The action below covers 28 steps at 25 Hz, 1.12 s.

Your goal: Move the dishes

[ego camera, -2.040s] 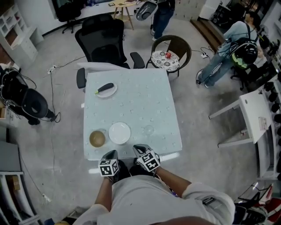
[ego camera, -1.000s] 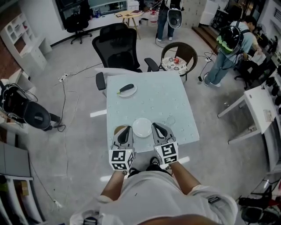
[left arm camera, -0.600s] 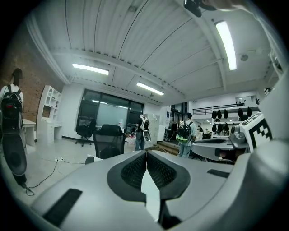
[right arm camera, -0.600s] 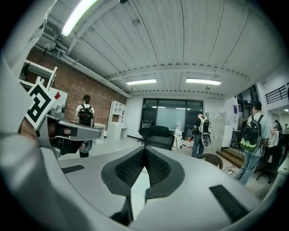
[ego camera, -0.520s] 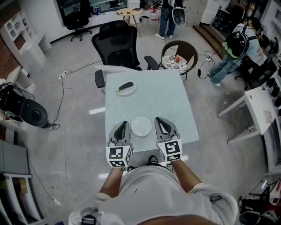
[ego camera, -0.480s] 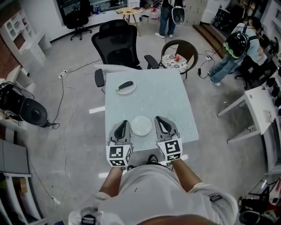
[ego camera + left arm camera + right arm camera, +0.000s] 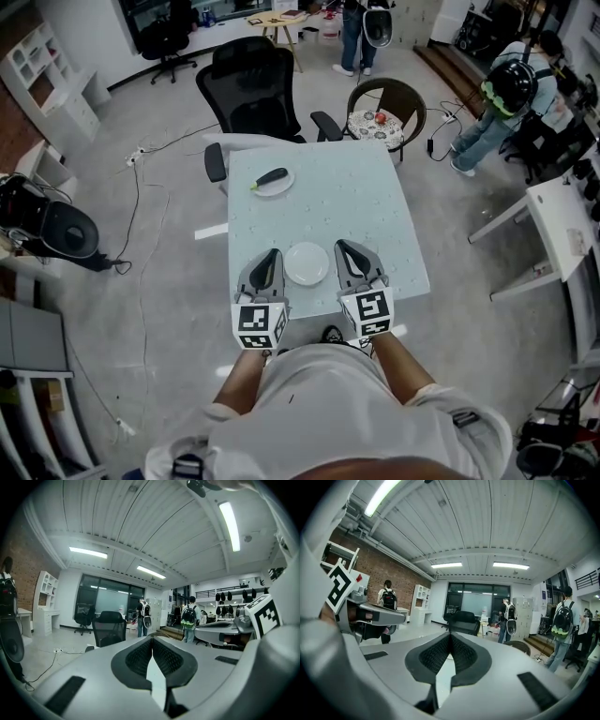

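White plate point(image 7: 307, 263) lies by table point(image 7: 361, 202) edge between left gripper point(image 7: 271, 256) and right gripper point(image 7: 344, 248), both closed, apparently empty.

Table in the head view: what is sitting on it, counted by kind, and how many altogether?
Plates: 2 (empty plate, far plate)
Eggplant: 1, lying on the far plate
Total: 3, counting only what shows

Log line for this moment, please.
left gripper: shut, empty | right gripper: shut, empty | white plate: between them | far plate: holds eggplant
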Each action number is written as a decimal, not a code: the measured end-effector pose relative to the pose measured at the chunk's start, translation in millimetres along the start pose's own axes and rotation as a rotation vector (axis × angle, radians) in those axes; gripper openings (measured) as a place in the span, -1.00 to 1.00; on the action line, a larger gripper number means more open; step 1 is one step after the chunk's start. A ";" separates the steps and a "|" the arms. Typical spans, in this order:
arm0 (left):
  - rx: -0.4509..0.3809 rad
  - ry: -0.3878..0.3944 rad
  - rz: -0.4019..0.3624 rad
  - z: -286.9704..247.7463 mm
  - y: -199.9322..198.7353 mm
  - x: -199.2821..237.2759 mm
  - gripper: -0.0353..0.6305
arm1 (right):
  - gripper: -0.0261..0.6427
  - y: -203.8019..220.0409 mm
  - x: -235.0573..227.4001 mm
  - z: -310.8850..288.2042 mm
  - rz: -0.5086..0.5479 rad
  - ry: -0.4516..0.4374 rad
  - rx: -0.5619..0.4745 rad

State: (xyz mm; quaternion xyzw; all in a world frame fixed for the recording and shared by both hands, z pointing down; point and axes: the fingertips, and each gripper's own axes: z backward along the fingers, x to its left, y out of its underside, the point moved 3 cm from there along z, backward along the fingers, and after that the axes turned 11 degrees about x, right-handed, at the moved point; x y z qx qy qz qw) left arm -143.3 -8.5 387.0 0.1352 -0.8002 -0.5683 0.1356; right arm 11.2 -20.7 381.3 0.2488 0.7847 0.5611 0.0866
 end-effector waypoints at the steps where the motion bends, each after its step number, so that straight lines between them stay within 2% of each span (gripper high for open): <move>1: 0.001 0.002 -0.004 0.2 -0.4 -0.5 -0.83 | -0.93 -0.3 0.9 -0.1 0.002 -0.001 0.001; 15: 0.011 0.030 -0.018 1.7 5.5 5.9 -0.83 | -0.93 1.7 13.2 -0.3 -0.004 0.015 0.032; 20: 0.020 0.043 -0.022 -2.4 10.7 10.8 -0.83 | -0.93 8.6 9.7 2.2 -0.008 0.047 0.056; 28: 0.007 0.070 -0.042 -15.6 5.0 10.4 -0.83 | -0.93 9.9 -5.6 2.4 -0.035 0.101 0.030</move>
